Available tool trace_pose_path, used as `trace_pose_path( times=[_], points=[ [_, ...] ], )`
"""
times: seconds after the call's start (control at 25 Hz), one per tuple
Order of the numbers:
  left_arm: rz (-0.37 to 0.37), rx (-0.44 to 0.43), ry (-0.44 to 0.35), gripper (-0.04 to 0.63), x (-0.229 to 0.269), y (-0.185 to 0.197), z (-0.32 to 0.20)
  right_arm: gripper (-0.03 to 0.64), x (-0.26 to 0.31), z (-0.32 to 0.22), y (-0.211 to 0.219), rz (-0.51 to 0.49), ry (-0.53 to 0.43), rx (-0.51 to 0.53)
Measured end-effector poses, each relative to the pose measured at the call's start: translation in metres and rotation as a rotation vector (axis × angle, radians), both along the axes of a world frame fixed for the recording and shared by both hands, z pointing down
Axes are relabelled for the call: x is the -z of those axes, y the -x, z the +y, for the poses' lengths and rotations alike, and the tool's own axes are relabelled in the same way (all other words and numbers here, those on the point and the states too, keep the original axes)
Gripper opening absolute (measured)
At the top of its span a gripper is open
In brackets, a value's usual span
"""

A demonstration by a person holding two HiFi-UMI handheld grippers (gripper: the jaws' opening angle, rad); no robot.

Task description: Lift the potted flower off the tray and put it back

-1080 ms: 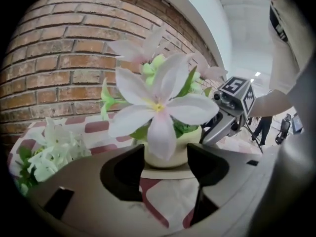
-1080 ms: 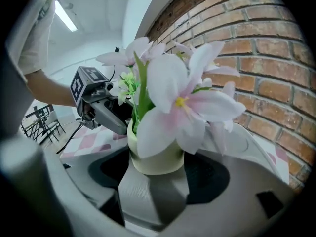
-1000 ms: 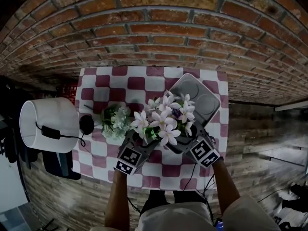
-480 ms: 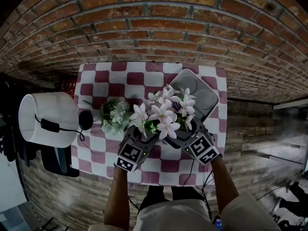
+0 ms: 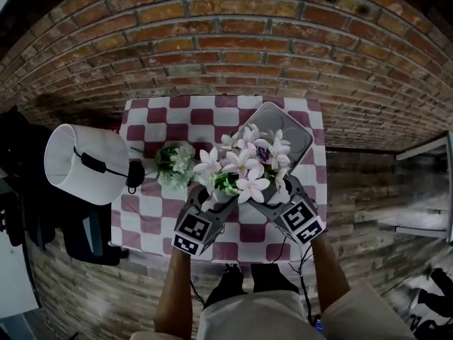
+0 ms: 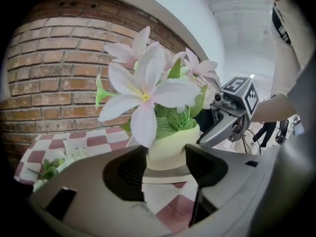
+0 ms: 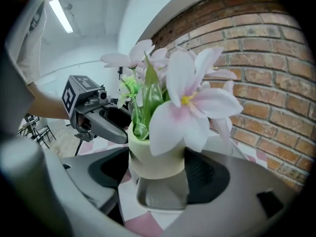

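Both forearms reach forward from the lower edge of the head view and converge. The left gripper [image 6: 168, 169] and right gripper [image 7: 158, 174] angle downward from opposite sides. Each is clamped on the cream pot of the potted flower with white-pink petals [image 6: 170, 149]; the left jaws have just been closing slightly on it. The pot appears raised clear of the grey compartment tray [image 5: 294, 137], directly above its near end. The tray lies on a red-and-white checked tablecloth [image 5: 152, 119], with a small green-white bouquet [image 5: 173, 163] nearby. A brick wall [image 5: 226, 41] stands behind
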State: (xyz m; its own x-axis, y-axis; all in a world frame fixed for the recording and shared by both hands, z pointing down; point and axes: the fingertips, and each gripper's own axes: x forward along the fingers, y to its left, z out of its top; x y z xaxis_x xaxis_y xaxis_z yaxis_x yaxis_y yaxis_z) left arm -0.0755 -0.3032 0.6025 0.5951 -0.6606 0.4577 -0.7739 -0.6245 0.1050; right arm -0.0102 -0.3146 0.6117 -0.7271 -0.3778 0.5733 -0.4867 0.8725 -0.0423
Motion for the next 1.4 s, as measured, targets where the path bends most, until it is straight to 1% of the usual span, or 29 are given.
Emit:
trace_pose_path(
  times=[0.2,0.4,0.6,0.72,0.84,0.92,1.08,1.4],
  points=[
    [-0.011,-0.018,-0.03,0.281,0.03,-0.002,0.033,0.37,0.03,0.034,-0.002,0.002,-0.035,-0.023],
    [-0.03,-0.021,-0.097,0.279,0.06,-0.003,0.067,0.37,0.059,0.067,-0.002,-0.005,-0.075,-0.048],
    [-0.03,-0.03,-0.112,0.278,0.087,-0.003,0.097,0.37,0.088,0.097,-0.002,-0.007,-0.097,-0.06],
    [-0.04,-0.044,-0.137,0.278,0.1,-0.001,0.115,0.37,0.102,0.116,0.0,-0.01,-0.134,-0.073],
    [-0.046,-0.048,-0.153,0.278,0.111,0.003,0.135,0.37,0.112,0.135,0.003,-0.011,-0.163,-0.089],
    [-0.049,-0.045,-0.159,0.276,0.118,0.004,0.148,0.37,0.119,0.149,0.004,-0.01,-0.165,-0.088],
    [-0.037,-0.037,-0.171,0.275,0.133,0.005,0.168,0.37,0.135,0.169,0.006,-0.044,-0.16,-0.087],
    [-0.036,-0.055,-0.19,0.27,0.139,0.001,0.193,0.37,0.142,0.195,0.002,-0.052,-0.187,-0.108]
  ],
)
